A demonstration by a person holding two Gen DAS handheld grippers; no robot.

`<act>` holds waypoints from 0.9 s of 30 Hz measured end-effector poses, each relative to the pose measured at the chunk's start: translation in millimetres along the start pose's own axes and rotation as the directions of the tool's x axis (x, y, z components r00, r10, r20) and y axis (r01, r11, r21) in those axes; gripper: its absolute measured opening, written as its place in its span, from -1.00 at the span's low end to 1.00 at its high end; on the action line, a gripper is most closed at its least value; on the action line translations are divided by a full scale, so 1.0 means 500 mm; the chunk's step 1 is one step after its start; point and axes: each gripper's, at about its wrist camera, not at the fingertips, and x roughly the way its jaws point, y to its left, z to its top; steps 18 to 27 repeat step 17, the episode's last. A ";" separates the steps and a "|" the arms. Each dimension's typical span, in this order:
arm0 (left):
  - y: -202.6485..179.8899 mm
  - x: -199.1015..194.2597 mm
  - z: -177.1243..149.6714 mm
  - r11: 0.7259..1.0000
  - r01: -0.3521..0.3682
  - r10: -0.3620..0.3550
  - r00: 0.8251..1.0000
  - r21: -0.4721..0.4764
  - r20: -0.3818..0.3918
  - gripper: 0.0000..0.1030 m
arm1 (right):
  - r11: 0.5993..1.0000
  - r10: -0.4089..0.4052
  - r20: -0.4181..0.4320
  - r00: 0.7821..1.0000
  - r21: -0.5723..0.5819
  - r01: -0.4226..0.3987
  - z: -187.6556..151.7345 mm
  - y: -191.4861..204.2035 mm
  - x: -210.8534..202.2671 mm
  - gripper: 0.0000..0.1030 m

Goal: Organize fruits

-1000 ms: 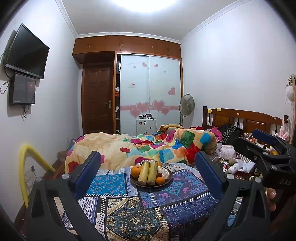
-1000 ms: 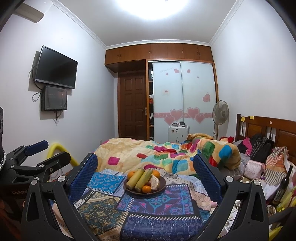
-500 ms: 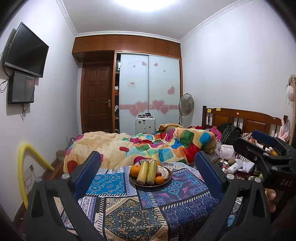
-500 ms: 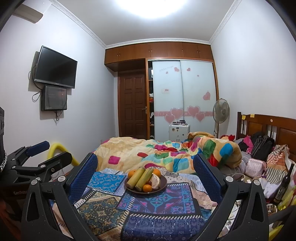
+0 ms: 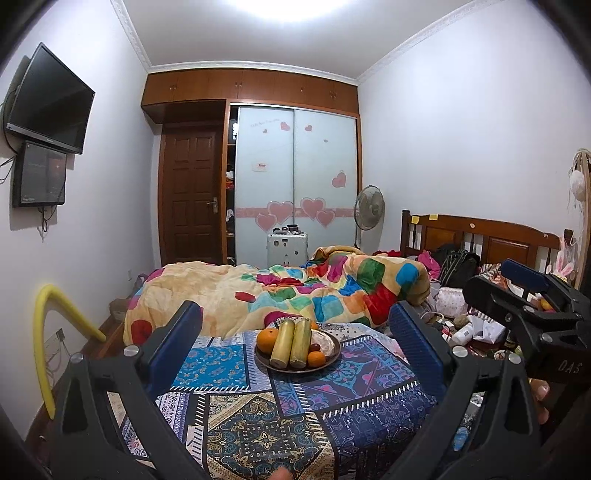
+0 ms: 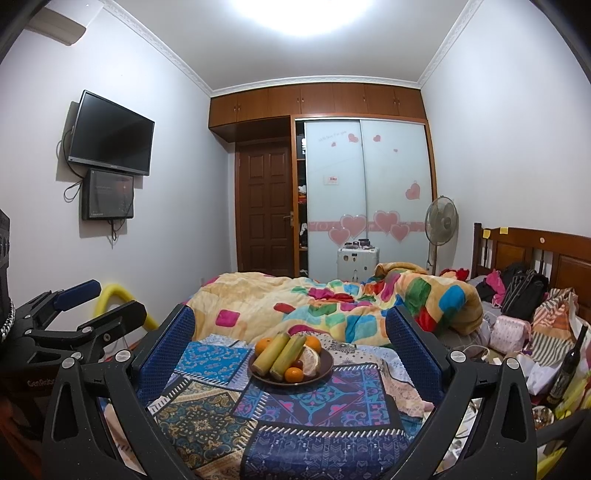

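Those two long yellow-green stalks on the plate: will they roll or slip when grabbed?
The stalks look round and smooth, so probably slippery and apt to roll. They rest on an orange and other fruit in the plate, so lifting one may shift its neighbours. They look stiff.

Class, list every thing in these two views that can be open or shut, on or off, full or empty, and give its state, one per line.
left gripper: open, holding nothing.
right gripper: open, holding nothing.
plate: loaded with fruit, on the patterned cloth.
wooden door: shut.
wardrobe sliding doors: slid right, leaving a gap at the left.
television: screen dark.
standing fan: running or not, cannot tell.
ceiling light: on.
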 end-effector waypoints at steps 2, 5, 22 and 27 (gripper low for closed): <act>0.000 0.003 0.001 1.000 -0.005 0.005 1.000 0.001 -0.001 0.99 | 1.000 0.002 -0.001 1.000 0.000 -0.002 0.000 0.000 0.000 1.00; -0.004 0.005 0.001 1.000 0.008 -0.008 1.000 0.005 -0.007 0.99 | 1.000 0.001 -0.004 1.000 0.000 -0.001 -0.002 0.001 0.002 1.00; -0.003 0.008 -0.001 1.000 0.012 -0.012 1.000 -0.002 -0.015 0.99 | 1.000 0.002 -0.010 1.000 0.002 -0.002 -0.006 -0.001 0.008 1.00; -0.003 0.008 -0.001 1.000 0.012 -0.012 1.000 -0.002 -0.015 0.99 | 1.000 0.002 -0.010 1.000 0.002 -0.002 -0.006 -0.001 0.008 1.00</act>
